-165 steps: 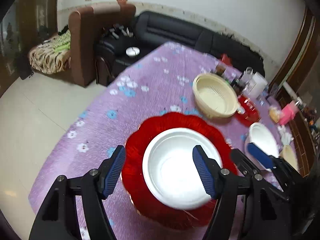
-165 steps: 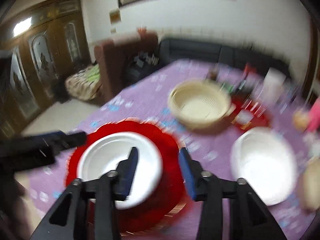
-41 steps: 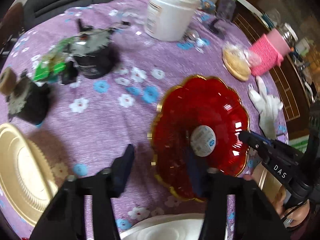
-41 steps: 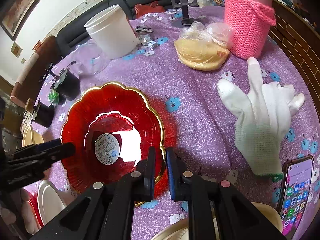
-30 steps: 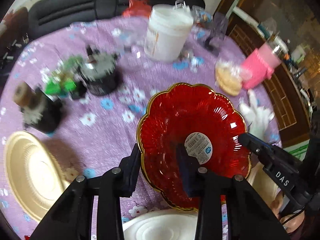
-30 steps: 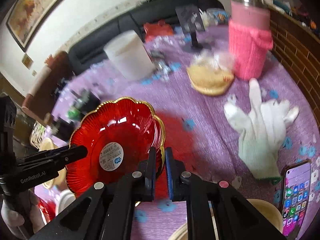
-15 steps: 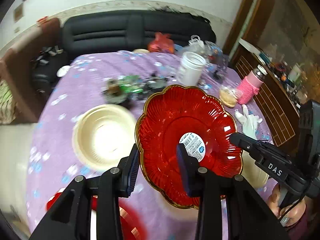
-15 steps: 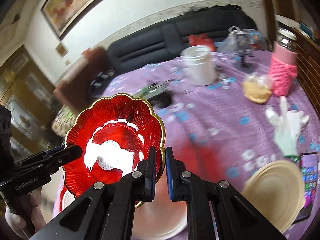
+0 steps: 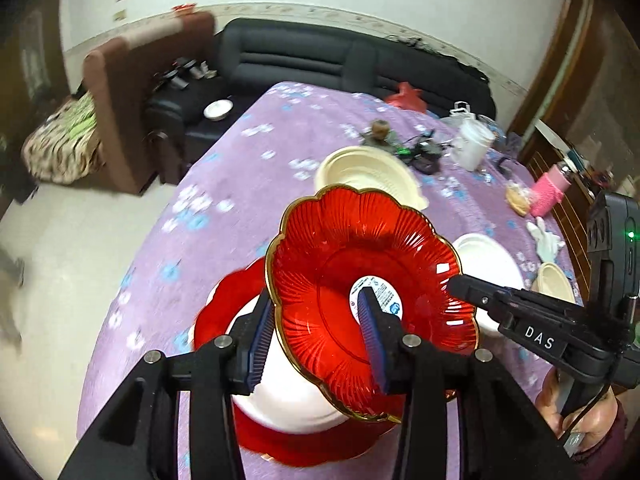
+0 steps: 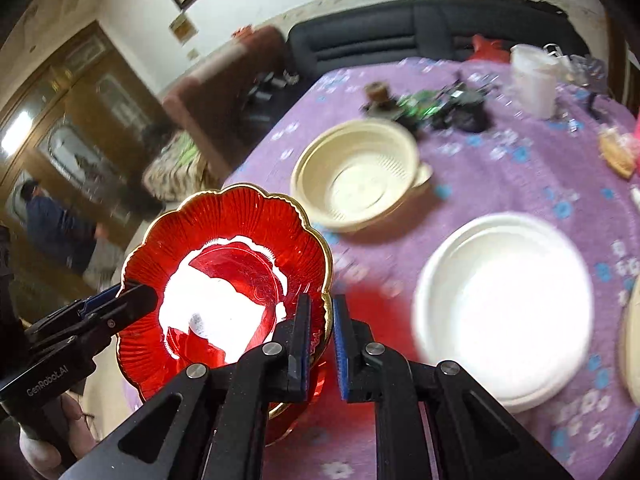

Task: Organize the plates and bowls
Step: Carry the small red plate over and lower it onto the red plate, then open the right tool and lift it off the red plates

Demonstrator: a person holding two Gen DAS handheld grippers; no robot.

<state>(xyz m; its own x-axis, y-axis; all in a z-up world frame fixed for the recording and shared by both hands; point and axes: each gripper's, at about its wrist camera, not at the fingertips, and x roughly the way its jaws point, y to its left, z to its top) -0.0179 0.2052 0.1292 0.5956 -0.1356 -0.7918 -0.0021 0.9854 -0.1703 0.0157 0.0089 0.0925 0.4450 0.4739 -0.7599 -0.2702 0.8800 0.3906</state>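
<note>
I hold the red scalloped plate pinched in both tongs above the stack; white bowl, cream basket remain.

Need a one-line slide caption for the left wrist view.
Both grippers grip opposite rims of a red scalloped dish, held above a white bowl nested in a red plate on the purple floral tablecloth.

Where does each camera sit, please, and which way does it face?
Left wrist: on the left gripper, facing across the table toward the sofa; its jaws hold the red plate.
Right wrist: on the right gripper, facing the same way; its jaws pinch the plate's rim.
Both show that plate and the cream bowl.
</note>
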